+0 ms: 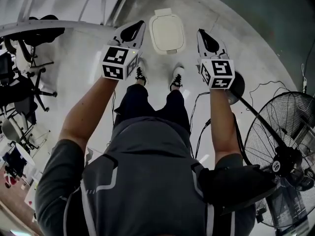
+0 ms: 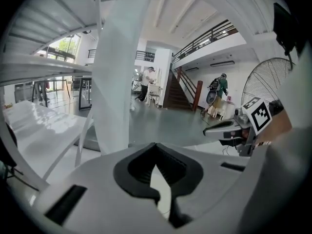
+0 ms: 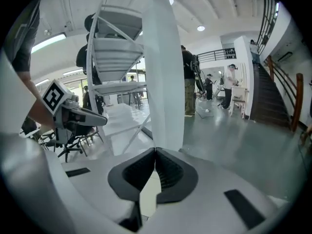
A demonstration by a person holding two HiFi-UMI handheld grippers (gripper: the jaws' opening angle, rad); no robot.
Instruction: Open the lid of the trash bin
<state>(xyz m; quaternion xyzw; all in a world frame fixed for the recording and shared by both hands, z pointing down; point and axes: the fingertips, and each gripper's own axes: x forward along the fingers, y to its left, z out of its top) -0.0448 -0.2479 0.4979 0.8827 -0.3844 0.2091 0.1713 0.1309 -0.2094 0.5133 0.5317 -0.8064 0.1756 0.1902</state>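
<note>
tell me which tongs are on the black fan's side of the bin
The right tongs, held right of the white lidded trash bin, nearest the black wire-caged pedestal fan. The left tongs are over by the black office chairs.

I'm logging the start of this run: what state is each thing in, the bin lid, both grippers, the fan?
Trash bin lid: closed.
Left gripper: shut, empty.
Right gripper: shut, empty.
Fan: upright; running or not, cannot tell.
</note>
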